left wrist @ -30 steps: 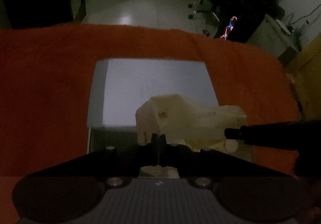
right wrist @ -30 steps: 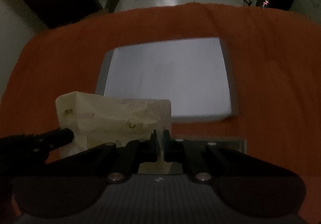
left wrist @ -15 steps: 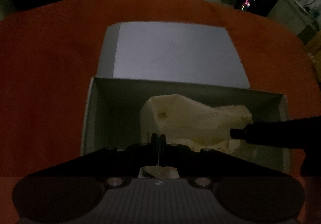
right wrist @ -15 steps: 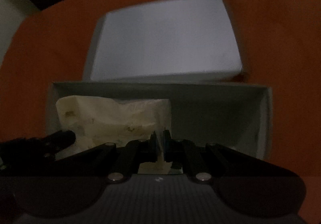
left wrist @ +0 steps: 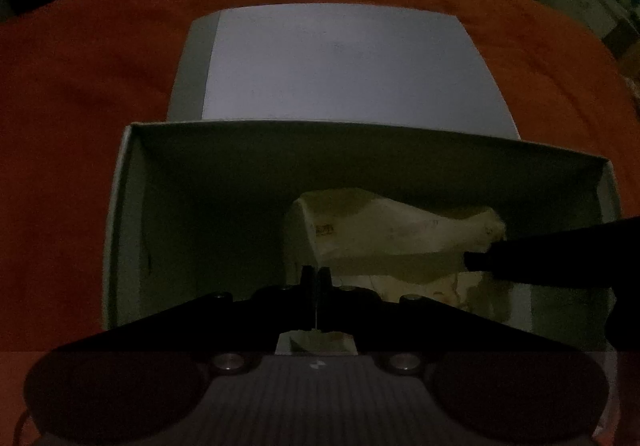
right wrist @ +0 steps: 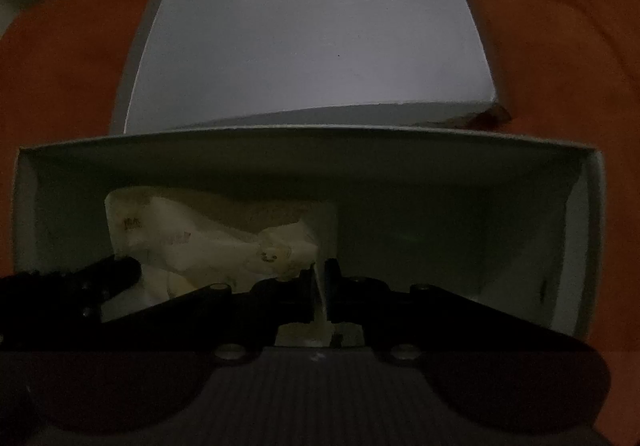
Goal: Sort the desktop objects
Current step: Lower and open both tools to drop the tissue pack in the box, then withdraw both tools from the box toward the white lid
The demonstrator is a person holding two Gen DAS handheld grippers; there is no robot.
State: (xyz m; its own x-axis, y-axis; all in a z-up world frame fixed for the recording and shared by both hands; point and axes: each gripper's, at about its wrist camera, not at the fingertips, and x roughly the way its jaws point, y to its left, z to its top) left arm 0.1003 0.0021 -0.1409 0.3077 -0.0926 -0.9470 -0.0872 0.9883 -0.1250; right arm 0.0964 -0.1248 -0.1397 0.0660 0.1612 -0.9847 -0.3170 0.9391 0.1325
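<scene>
A crumpled cream bag (left wrist: 392,230) with small printed marks hangs inside an open white box (left wrist: 132,206), stretched between both grippers. My left gripper (left wrist: 316,274) is shut on the bag's left edge; a thin pale strip shows between its fingers. My right gripper (right wrist: 320,270) is shut on the bag's (right wrist: 208,230) other edge and points straight down into the box (right wrist: 440,174). Each gripper also shows as a dark bar in the other's view: the right gripper (left wrist: 472,260), the left gripper (right wrist: 132,268). The box floor under the bag is hidden.
The box's flat white lid (left wrist: 340,62) lies just behind it on the orange cloth (left wrist: 80,86) that covers the table. The same lid (right wrist: 312,38) fills the right wrist view's top. A dark room with chairs lies beyond the table's far edge.
Both grippers have come down together with the bag. It was above the box's rim a second ago and now hangs inside the box walls. The lid has not moved.
</scene>
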